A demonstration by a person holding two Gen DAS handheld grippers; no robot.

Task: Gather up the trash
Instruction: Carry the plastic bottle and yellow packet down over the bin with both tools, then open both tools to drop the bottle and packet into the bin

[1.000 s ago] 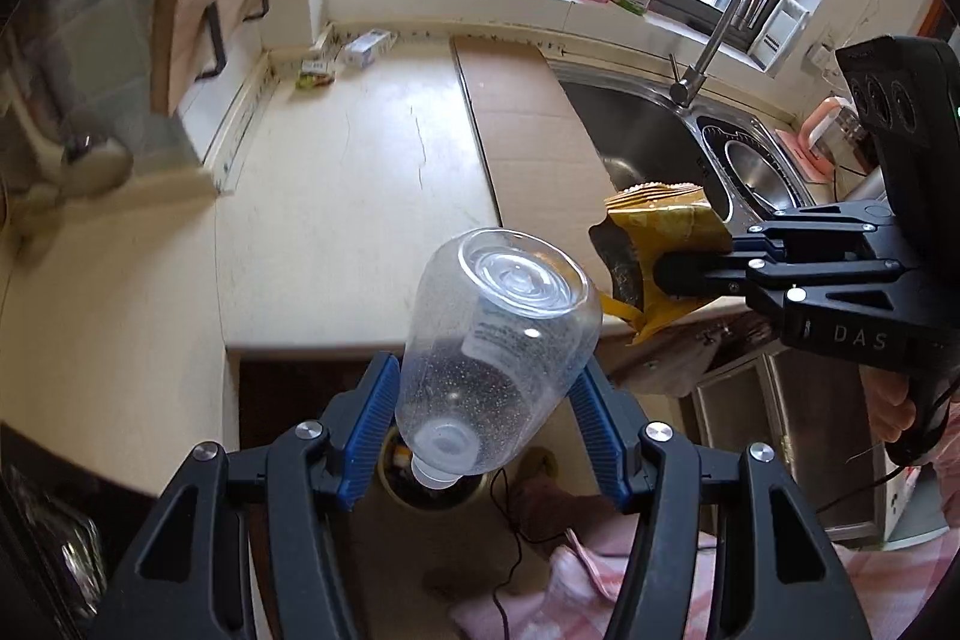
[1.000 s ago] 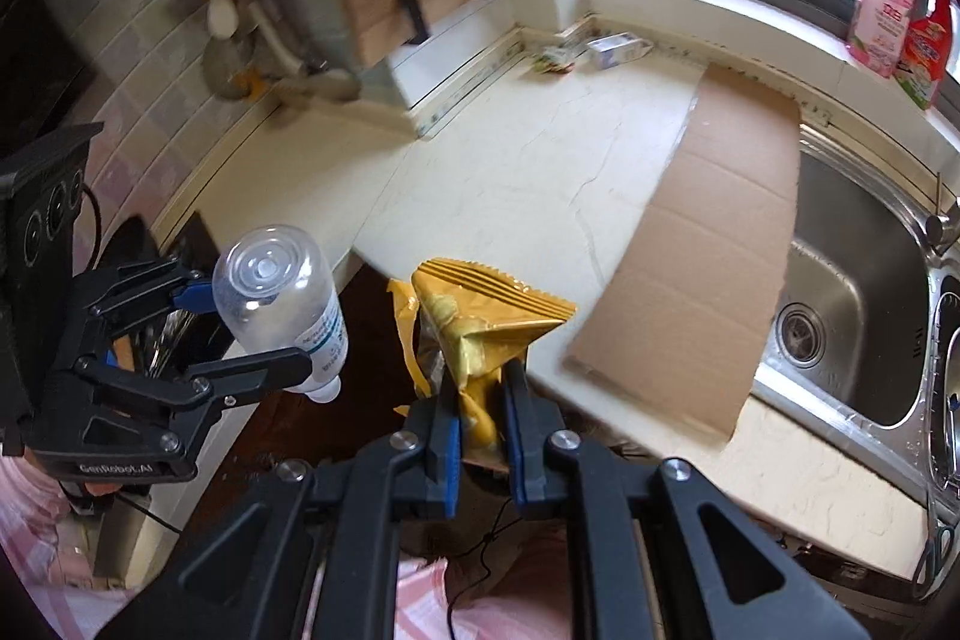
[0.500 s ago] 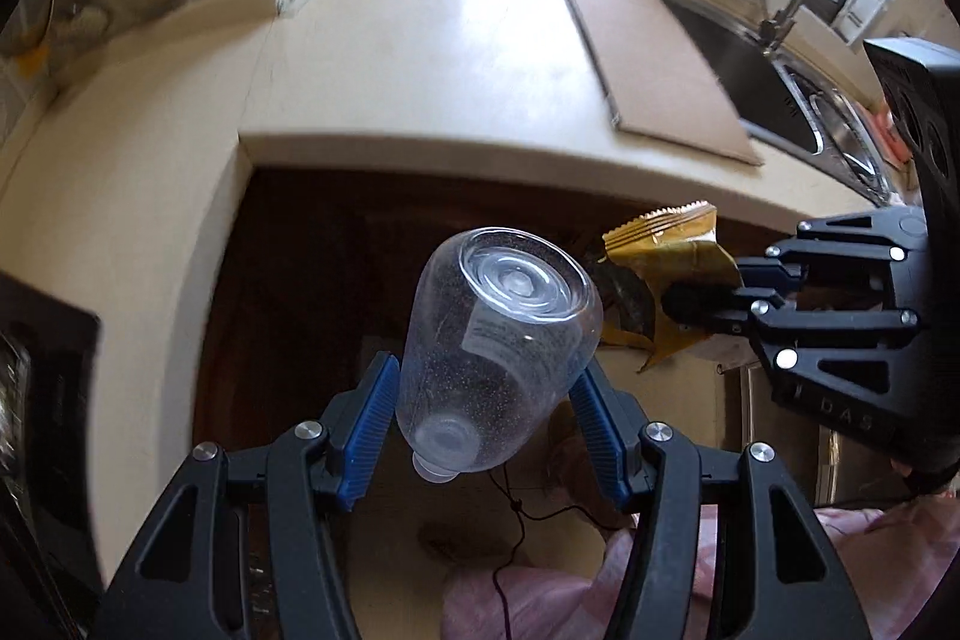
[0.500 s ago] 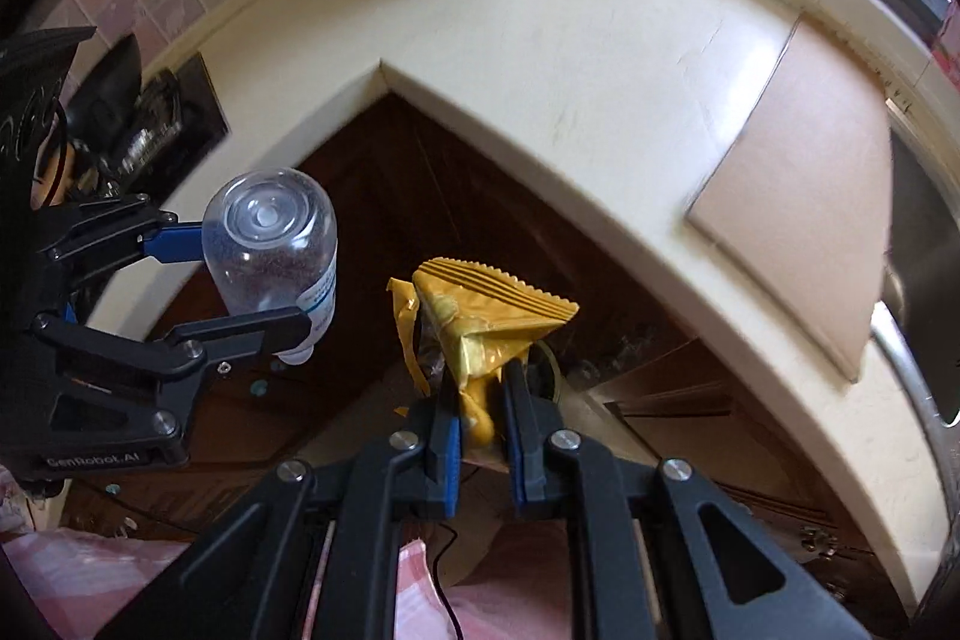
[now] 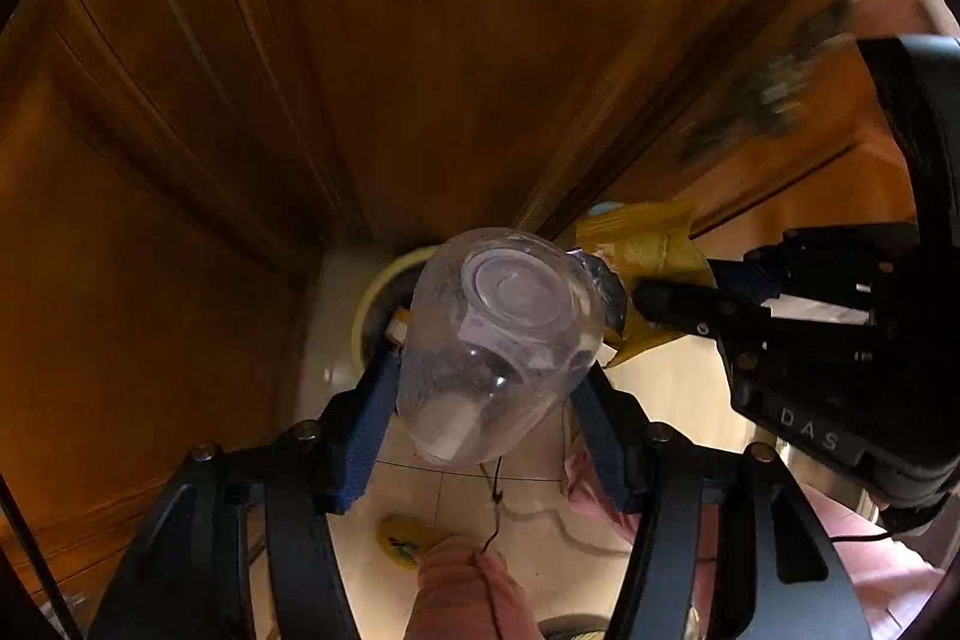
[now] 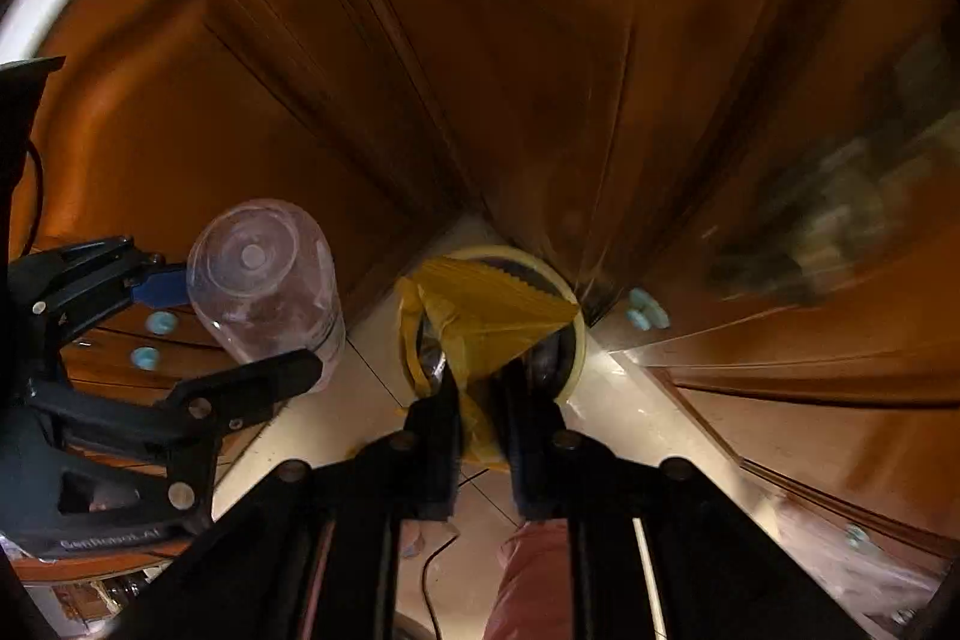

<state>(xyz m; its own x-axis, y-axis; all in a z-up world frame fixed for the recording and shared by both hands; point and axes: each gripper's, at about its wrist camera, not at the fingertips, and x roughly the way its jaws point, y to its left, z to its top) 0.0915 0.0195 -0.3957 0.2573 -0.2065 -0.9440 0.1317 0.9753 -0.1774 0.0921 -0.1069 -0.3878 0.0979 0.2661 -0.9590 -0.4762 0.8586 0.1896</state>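
Trash now hangs low over the floor bin (image 6: 573,334): left tongs (image 5: 486,388) grip the bottle (image 5: 498,340), right tongs (image 6: 483,403) pinch the yellow wrapper (image 6: 486,316); dropping comes next.

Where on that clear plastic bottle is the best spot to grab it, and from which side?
Across the round body, as the left gripper does now: the clear bottle hangs cap-down, so pads coming in from both sides of its mid-body meet broad curved walls; the narrow neck would probably offer less hold.

left gripper (image 5: 483,388): black, blue fingers (image 5: 366,415) (silver screws) | pink clothing (image 5: 888,574)
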